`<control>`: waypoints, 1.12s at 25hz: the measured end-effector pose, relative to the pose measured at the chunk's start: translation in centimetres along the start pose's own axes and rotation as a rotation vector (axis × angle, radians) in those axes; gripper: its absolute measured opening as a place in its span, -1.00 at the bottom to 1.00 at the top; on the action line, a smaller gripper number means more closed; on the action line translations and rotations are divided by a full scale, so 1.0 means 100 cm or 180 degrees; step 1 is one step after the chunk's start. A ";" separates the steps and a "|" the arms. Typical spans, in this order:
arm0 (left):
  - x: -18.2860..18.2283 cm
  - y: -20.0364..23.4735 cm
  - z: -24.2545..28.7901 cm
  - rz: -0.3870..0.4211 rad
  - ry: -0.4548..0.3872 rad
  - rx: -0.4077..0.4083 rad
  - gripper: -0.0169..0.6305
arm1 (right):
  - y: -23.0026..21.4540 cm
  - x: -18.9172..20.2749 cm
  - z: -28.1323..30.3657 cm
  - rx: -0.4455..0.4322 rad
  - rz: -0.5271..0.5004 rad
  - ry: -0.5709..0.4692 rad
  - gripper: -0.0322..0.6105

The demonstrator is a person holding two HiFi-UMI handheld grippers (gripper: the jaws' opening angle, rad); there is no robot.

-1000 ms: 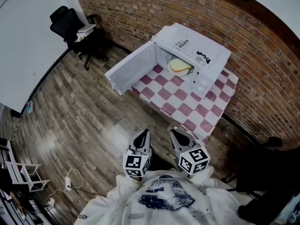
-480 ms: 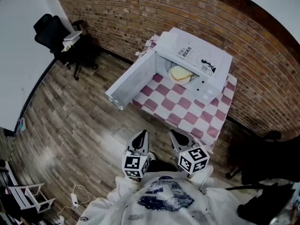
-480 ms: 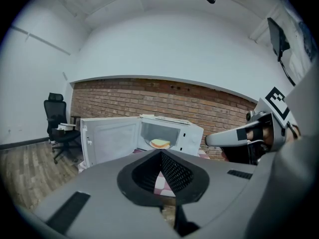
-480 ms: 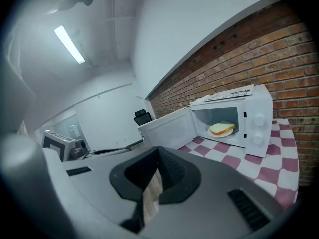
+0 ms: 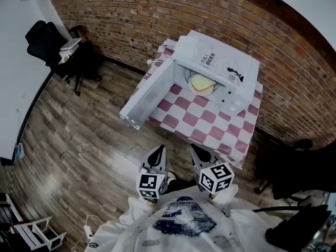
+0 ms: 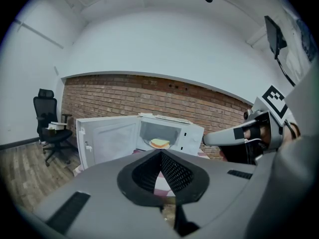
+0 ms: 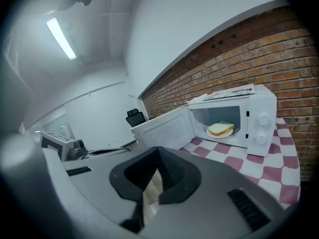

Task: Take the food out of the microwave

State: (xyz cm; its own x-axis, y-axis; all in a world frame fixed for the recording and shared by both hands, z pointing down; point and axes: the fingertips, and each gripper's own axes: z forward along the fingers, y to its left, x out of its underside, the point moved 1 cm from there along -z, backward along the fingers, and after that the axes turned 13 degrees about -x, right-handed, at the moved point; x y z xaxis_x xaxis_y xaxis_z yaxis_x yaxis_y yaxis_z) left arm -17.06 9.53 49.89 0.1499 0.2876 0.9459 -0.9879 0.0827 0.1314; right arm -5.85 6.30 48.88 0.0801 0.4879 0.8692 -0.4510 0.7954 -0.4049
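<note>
One table (image 5: 207, 124) under a pink-and-white checked cloth stands against a brick wall (image 5: 157, 14) on a plank floor (image 5: 79, 140), with an office chair (image 5: 44, 38) off to the left. On the table, the white microwave (image 5: 220, 62) has its door (image 5: 149, 93) swung wide. Over the last second the table's near edge has come closer to the grippers. The sandwich (image 5: 201, 83) lies flat on a plate (image 7: 218, 135) inside the microwave, its long axis parallel to the wall. The left gripper (image 5: 159, 152) and right gripper (image 5: 196, 150) are both pressed together and empty.
</note>
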 end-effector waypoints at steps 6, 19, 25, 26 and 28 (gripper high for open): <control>-0.003 0.005 0.019 0.0030 0.0032 0.0097 -0.92 | -0.009 -0.006 0.011 0.0096 0.0025 -0.0030 -0.86; -0.011 -0.012 0.077 0.0139 0.0159 0.0319 -0.92 | -0.067 -0.022 0.023 0.0332 0.0223 -0.0223 -0.86; -0.023 -0.021 0.120 0.0230 0.0210 0.0379 -0.92 | -0.104 -0.040 0.036 0.0363 0.0303 -0.0299 -0.86; -0.024 -0.022 0.127 0.0242 0.0223 0.0386 -0.92 | -0.110 -0.043 0.038 0.0365 0.0311 -0.0309 -0.86; -0.027 -0.024 0.141 0.0270 0.0246 0.0396 -0.92 | -0.121 -0.048 0.041 0.0364 0.0322 -0.0323 -0.86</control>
State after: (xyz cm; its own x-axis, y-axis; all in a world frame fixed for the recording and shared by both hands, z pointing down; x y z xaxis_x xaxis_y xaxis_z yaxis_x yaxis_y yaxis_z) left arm -15.63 -4.93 51.20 0.0636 0.3614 0.9303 -0.9938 -0.0625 0.0922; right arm -4.46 -7.11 50.78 -0.0582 0.5199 0.8522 -0.5507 0.6953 -0.4618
